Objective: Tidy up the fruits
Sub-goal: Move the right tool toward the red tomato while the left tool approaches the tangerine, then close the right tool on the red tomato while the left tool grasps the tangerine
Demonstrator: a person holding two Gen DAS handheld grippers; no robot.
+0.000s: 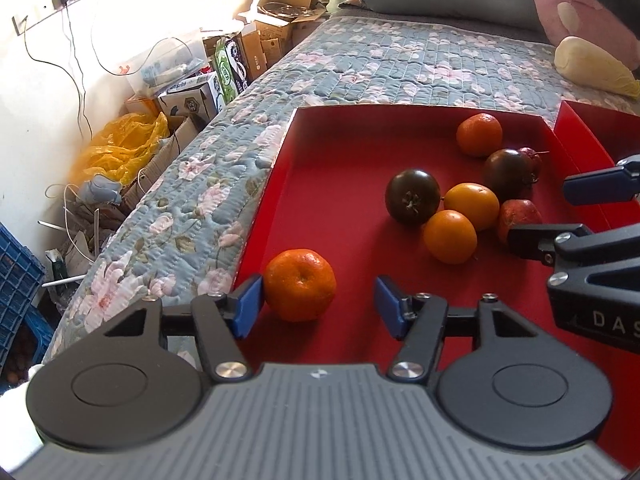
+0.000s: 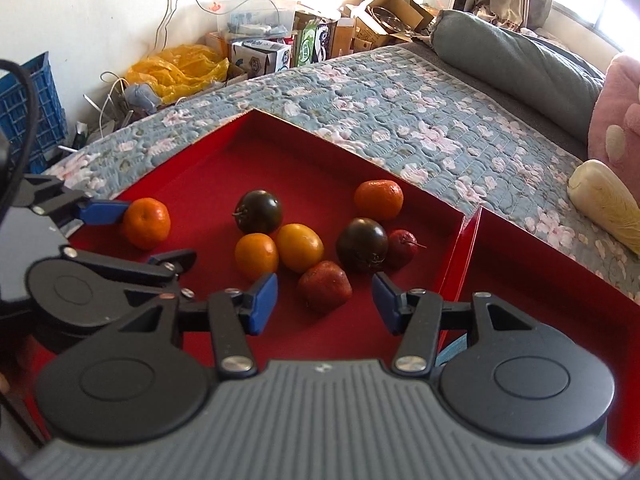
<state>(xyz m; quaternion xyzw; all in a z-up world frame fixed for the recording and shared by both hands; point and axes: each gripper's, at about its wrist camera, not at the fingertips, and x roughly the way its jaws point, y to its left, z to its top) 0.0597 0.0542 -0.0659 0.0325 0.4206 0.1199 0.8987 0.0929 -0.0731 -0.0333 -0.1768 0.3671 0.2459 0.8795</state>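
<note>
A red tray [image 1: 328, 200] [image 2: 224, 160] lies on the bed and holds several fruits. My left gripper [image 1: 318, 306] [image 2: 134, 236] is open around a tangerine [image 1: 300, 285] [image 2: 146, 223]; its left pad touches the fruit. My right gripper [image 2: 324, 302] [image 1: 560, 210] is open around a red fruit [image 2: 325, 286] [image 1: 518, 220], jaws apart from it. Two dark tomatoes [image 2: 258, 211] [image 2: 362, 244], two orange-yellow fruits [image 2: 256, 256] [image 2: 300, 247], another tangerine [image 2: 378, 199] and a small red fruit [image 2: 402, 247] lie in the tray's middle.
A second red tray [image 2: 540, 280] adjoins on the right. A pale cabbage [image 2: 604, 204] lies on the floral quilt [image 2: 400, 120] near a pink pillow [image 2: 616, 132]. Boxes, a yellow bag [image 2: 176, 68] and a blue crate [image 2: 32, 108] stand beyond the bed edge.
</note>
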